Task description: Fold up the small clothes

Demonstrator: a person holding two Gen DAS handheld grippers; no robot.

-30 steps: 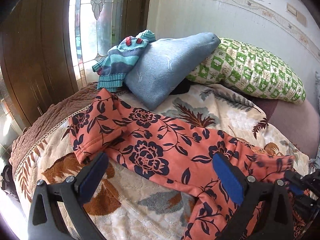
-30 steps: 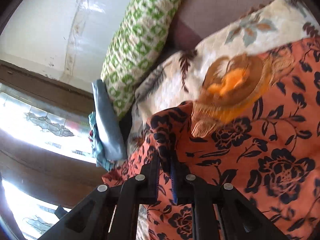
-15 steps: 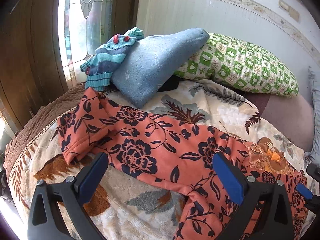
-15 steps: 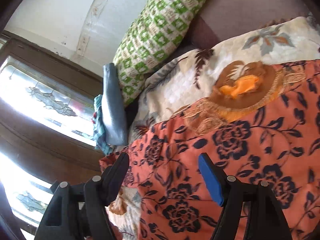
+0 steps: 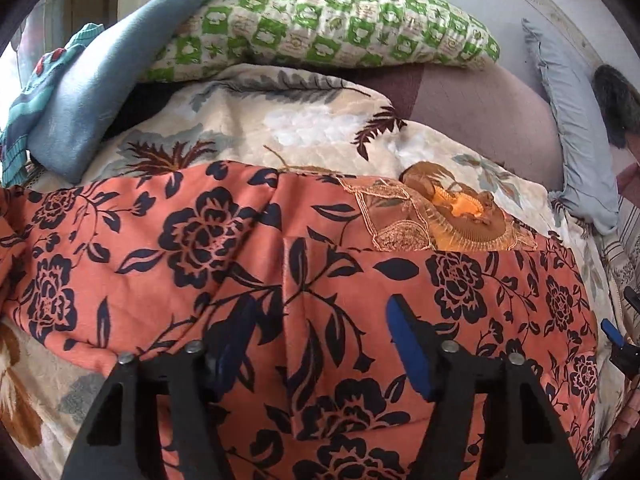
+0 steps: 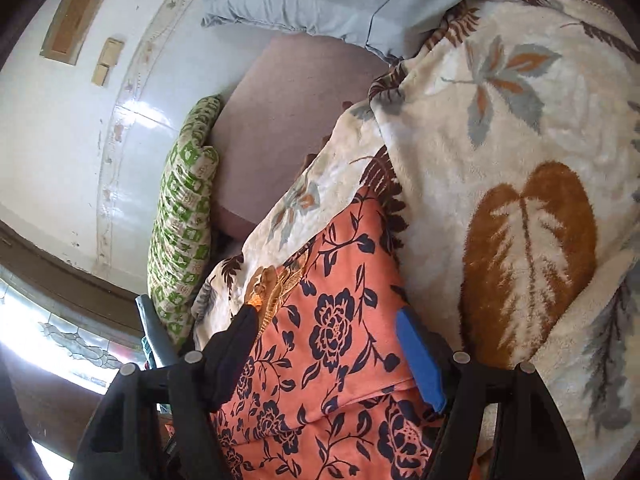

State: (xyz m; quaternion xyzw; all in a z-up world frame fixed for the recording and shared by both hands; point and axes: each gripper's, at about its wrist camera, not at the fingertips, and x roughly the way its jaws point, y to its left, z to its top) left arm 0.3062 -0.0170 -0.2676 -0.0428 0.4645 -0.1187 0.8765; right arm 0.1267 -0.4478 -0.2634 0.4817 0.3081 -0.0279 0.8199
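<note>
Over orange garment (image 5: 224,248), both jaws parted.

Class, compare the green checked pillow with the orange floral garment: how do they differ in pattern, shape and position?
The green checked pillow has green-and-cream squares; the orange floral garment has dark flowers on orange. The pillow is plump and sits by the wall; the garment lies flat on the cream leaf-print blanket, under both open grippers. Both are patterned fabric.

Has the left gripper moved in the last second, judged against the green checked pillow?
Yes. The left gripper has moved forward and rightward: the green checked pillow looms larger, and the orange floral garment fills its view.
</note>
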